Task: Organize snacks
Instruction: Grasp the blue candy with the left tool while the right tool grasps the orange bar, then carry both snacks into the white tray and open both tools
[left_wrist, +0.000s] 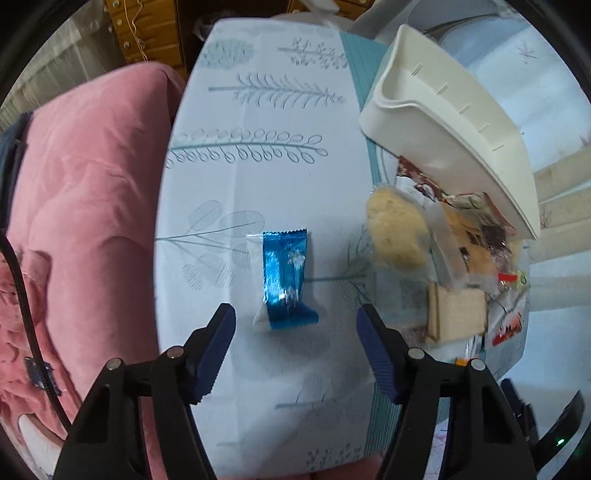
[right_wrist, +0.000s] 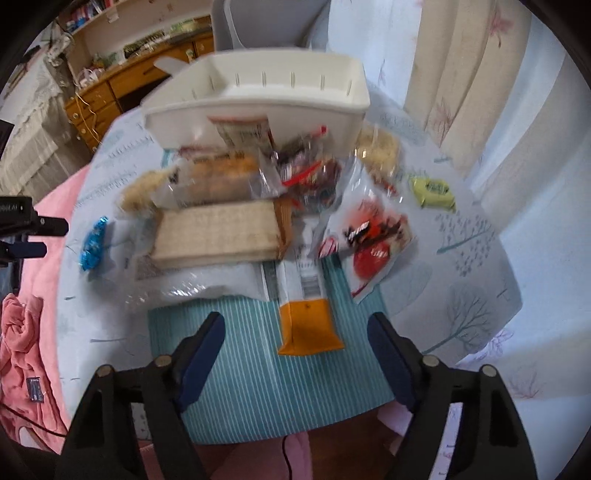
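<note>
A blue foil snack packet (left_wrist: 284, 277) lies on the pale leaf-print tablecloth (left_wrist: 266, 110), just ahead of my open, empty left gripper (left_wrist: 295, 325). It also shows in the right wrist view (right_wrist: 94, 243). A white plastic basket (right_wrist: 266, 99) is tipped toward a pile of wrapped snacks: a cracker pack (right_wrist: 218, 232), a clear bag of biscuits (right_wrist: 218, 177), a red-and-white packet (right_wrist: 369, 240) and an orange-ended packet (right_wrist: 308, 317). My right gripper (right_wrist: 295, 332) is open and empty over the orange-ended packet.
A teal striped mat (right_wrist: 251, 380) lies under the pile. A small green packet (right_wrist: 434, 190) sits apart at the right. A pink blanket (left_wrist: 85, 206) borders the table's left edge. Wooden drawers (right_wrist: 110, 92) and curtains (right_wrist: 480, 92) stand behind.
</note>
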